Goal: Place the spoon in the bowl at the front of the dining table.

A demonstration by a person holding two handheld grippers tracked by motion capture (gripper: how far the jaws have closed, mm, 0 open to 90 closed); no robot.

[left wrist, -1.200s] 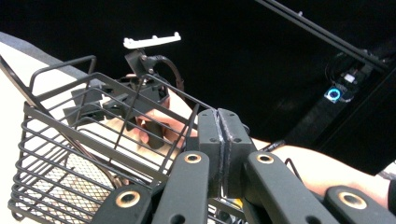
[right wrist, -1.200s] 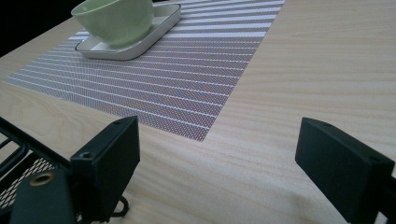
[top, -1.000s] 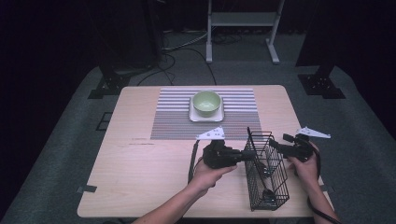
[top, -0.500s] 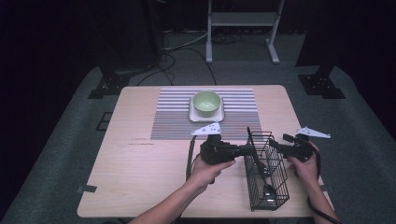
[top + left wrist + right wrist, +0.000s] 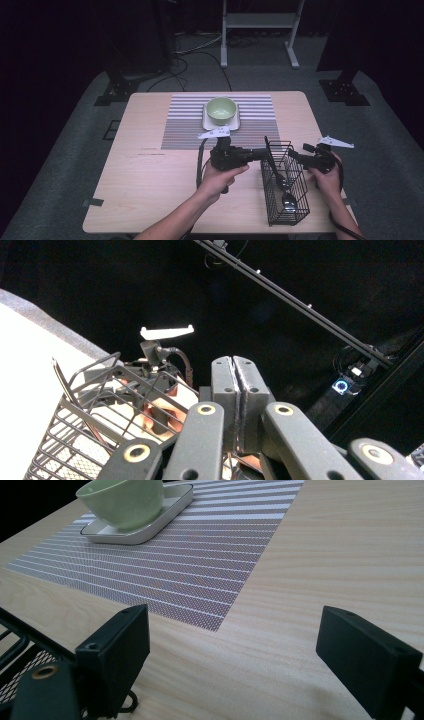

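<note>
Two tongs flank one wire basket (image 5: 268, 194), and the relation that counts is that the basket lies between them, its long axis running from the near edge of the surface (image 5: 150, 186) away from the person.

From the high view, the left tongs (image 5: 261, 152) point level at the basket's far left corner, tips right at the rim, where a thin black handle (image 5: 268, 150) leans up out of the wires. The right tongs (image 5: 299, 154) point back from the opposite side, just short of the right wall. The spoons (image 5: 289, 200) lie in the near end, behind and below both tips. The left tongs are nearer the leaning handle. Both forearms come in low, wrists level.

From the left gripper view, the left tongs (image 5: 234, 385) are fully closed, pads pressed flat together, and I see nothing pinched between them. The basket (image 5: 85, 410) sits below and to their left, with the handle (image 5: 70, 390) slanting at its far side. The other hand shows through the wires beyond.

From the right gripper view, the right tongs (image 5: 232, 625) stand wide apart and hold nothing; bare wood lies between the pads. A corner of the basket (image 5: 25, 628) sits just outside the left pad, so I judge the tongs need to shift that way to take the wall. Farther ahead, a green bowl (image 5: 122, 502) rests on a striped mat (image 5: 200, 570).
</note>
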